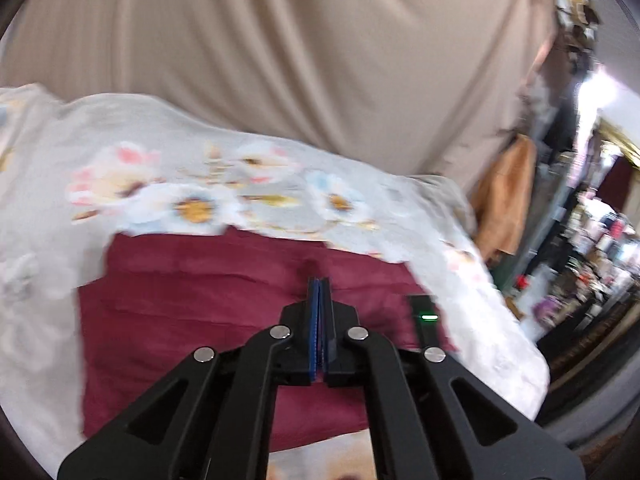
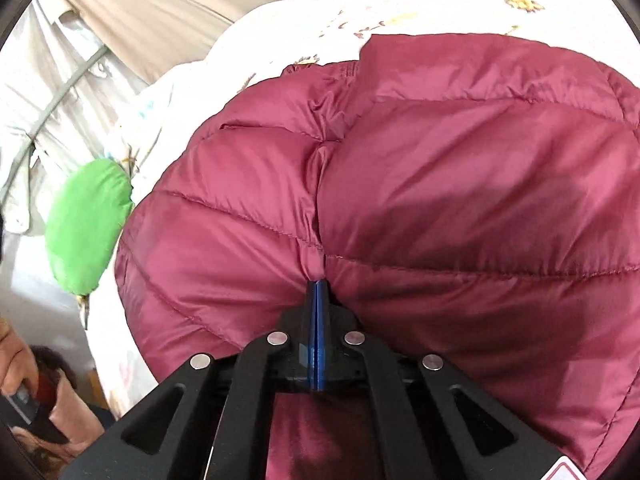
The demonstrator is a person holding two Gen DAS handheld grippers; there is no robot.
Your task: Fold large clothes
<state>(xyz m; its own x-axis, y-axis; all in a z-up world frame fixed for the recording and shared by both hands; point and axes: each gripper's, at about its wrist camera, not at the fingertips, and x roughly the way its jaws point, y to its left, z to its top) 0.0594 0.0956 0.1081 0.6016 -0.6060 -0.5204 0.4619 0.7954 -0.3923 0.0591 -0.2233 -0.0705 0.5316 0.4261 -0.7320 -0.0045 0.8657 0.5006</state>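
Observation:
A dark red quilted puffer jacket (image 2: 460, 184) lies on a bed with a white flowered sheet (image 2: 304, 20). My right gripper (image 2: 318, 284) is shut on a pinched fold of the jacket at a seam. In the left wrist view the jacket (image 1: 208, 292) is a flat red rectangle on the sheet (image 1: 192, 168). My left gripper (image 1: 319, 280) is shut, its tips at a small raised pucker of the jacket. That view is blurred, so whether cloth sits between its pads is unclear.
A beige curtain (image 1: 304, 48) hangs behind the bed. A green pouch (image 2: 86, 224) lies at the bed's left edge. A person (image 2: 44, 408) sits low at the left. Cluttered shelves (image 1: 596, 248) and a tan garment (image 1: 508, 200) stand to the right of the bed.

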